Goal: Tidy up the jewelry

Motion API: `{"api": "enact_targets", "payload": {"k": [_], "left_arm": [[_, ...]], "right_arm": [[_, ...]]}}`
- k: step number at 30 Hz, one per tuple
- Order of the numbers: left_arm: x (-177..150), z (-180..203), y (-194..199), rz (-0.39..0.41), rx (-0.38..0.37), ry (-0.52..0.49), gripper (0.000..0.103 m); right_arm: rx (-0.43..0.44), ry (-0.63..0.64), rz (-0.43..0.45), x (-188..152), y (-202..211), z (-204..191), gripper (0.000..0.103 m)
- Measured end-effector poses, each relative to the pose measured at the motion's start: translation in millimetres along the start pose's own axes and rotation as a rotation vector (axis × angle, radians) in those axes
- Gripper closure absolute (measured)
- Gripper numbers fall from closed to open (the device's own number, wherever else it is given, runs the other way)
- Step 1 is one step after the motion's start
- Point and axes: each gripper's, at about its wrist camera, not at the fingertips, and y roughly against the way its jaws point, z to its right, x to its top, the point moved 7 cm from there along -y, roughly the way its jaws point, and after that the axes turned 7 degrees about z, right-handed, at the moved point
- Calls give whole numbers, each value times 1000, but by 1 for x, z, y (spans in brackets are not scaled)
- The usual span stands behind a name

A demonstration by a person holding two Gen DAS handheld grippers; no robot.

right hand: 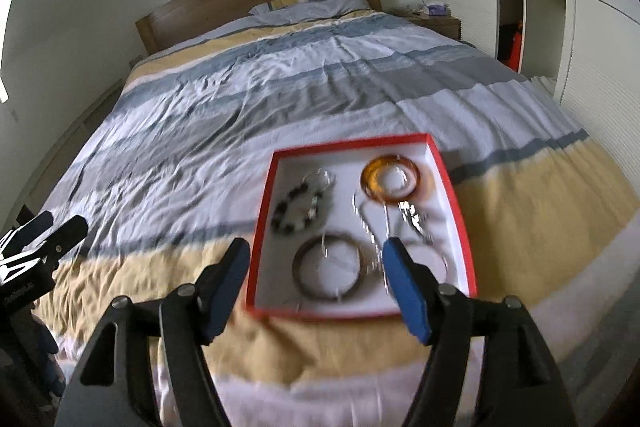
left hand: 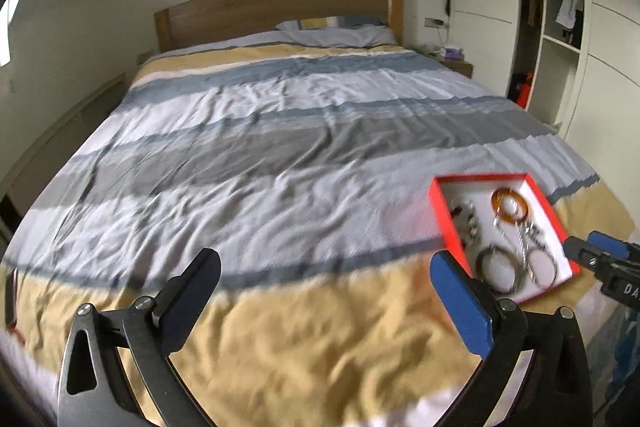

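Red jewelry box (right hand: 456,203) just beyond spread right claw (right hand: 316,287).

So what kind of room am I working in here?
Almost certainly a bedroom: a made bed with a wooden headboard and pillow, plus a wardrobe with hanging clothes. The red jewelry box sits on the bed's near end.

I hold my left gripper (left hand: 326,301) wide open with nothing in it, and my right gripper (right hand: 316,291), over at 3 o'clock from it, is wide open too.
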Motion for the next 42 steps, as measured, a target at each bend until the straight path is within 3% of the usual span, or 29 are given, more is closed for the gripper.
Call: {"api": "enact_targets", "payload": {"k": [10, 21, 42], "left_arm": [[-51, -29, 68, 7, 21, 96, 1], [-59, -44, 116, 60, 55, 85, 1], [-87, -58, 137, 33, 95, 89, 1]], "right_arm": [[-28, 11, -2, -42, 49, -7, 32], [-42, 78, 54, -50, 85, -29, 32], [-46, 108, 95, -56, 110, -39, 32]]}}
